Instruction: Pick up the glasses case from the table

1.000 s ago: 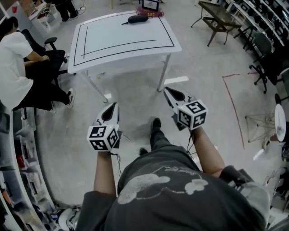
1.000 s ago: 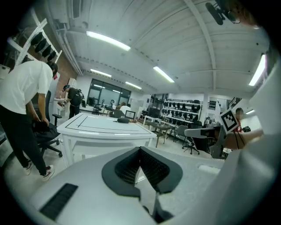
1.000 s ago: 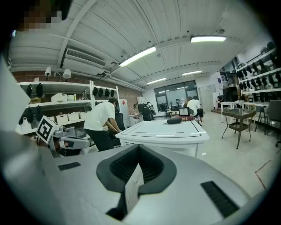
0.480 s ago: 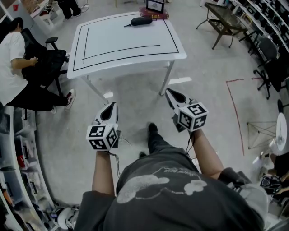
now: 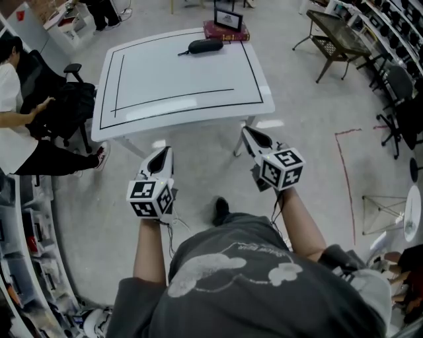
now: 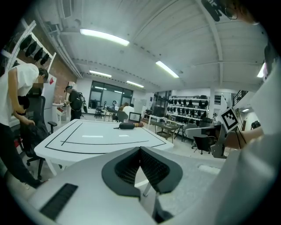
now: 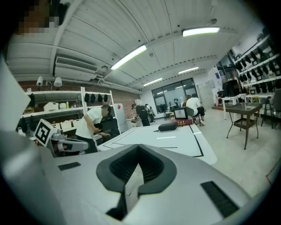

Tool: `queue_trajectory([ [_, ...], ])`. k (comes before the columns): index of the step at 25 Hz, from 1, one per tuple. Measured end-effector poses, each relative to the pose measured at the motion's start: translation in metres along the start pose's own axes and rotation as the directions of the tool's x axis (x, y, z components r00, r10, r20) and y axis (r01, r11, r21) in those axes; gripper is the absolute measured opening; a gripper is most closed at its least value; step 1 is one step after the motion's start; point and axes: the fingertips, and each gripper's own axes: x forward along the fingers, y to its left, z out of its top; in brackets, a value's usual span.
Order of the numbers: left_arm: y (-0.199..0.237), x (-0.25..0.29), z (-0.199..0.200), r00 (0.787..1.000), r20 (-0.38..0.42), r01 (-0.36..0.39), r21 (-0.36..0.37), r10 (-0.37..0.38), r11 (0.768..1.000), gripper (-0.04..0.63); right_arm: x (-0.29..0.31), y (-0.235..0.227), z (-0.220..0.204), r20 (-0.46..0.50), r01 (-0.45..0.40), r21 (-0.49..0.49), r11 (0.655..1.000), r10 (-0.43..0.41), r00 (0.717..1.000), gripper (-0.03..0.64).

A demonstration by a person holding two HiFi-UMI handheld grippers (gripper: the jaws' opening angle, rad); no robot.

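Note:
A dark oblong glasses case (image 5: 205,46) lies at the far edge of the white table (image 5: 178,99); it also shows small in the left gripper view (image 6: 127,125) and the right gripper view (image 7: 167,127). My left gripper (image 5: 161,156) is held over the floor just short of the table's near edge, jaws shut and empty. My right gripper (image 5: 249,136) hovers by the table's near right corner, its jaws together at the tips with nothing between them. Both are well short of the case.
Black tape lines frame the tabletop. A red book (image 5: 225,32) with a framed screen (image 5: 227,18) sits behind the case. A seated person (image 5: 20,112) and office chair (image 5: 66,99) are at left. A dark bench (image 5: 337,33) stands at right; shelves line both sides.
The table and case have come nearer in the head view as I walked toward them. Both grippers kept their pose and stayed shut.

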Motion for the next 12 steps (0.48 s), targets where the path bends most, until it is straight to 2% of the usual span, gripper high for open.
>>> queue_trajectory([
  [7, 0.015, 0.044, 0.024, 0.998, 0.017, -0.060, 0.015, 0.060, 0.998, 0.002, 0.038, -0.042, 0.020, -0.001, -0.045, -0.005, 0.999, 0.045, 0.999, 0.000],
  [12, 0.024, 0.056, 0.025, 0.995, 0.007, -0.095, 0.005, 0.095, 0.995, 0.002, 0.053, -0.059, 0.018, -0.021, -0.053, 0.008, 0.999, 0.054, 0.998, 0.000],
])
